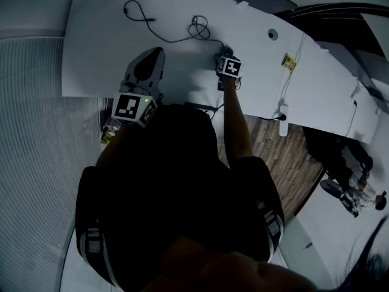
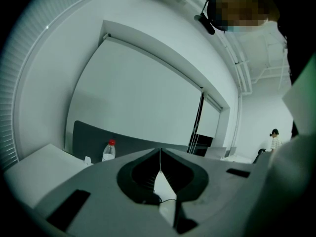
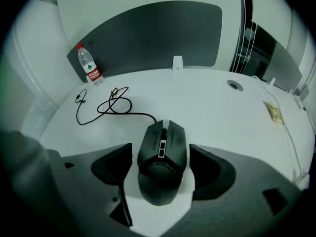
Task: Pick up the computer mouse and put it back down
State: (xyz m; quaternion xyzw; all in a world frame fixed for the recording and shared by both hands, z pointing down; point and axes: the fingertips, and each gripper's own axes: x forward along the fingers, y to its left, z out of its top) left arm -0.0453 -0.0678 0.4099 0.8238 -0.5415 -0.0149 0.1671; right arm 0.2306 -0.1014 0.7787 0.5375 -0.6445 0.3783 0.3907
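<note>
One computer mouse point(image 3: 162, 168) lies flat on the white surface point(image 3: 212, 107), squarely between the two jaws of the right claw point(image 3: 161, 151). That claw is released: its jaws stand wide apart, with a sliver of bare surface showing on each side of the mouse, so neither pad presses on it. From that I judge the mouse is in no grip. Whether the lift is not yet begun or the set-down is already done I cannot tell, though the mouse sits where the task wants it to end. The left claw point(image 2: 160, 164), at about nine o'clock from the right one, is clenched on nothing, its jaw tips meeting, and it points out roughly level, taking no part. By count there are two claws, one mouse and one cord point(image 3: 111, 105) curling from the mouse's nose toward eleven o'clock. One red-capped bottle point(image 3: 89, 65) stands upright near the far edge at ten o'clock, and one round hole point(image 3: 235, 85) sits toward two o'clock.
</note>
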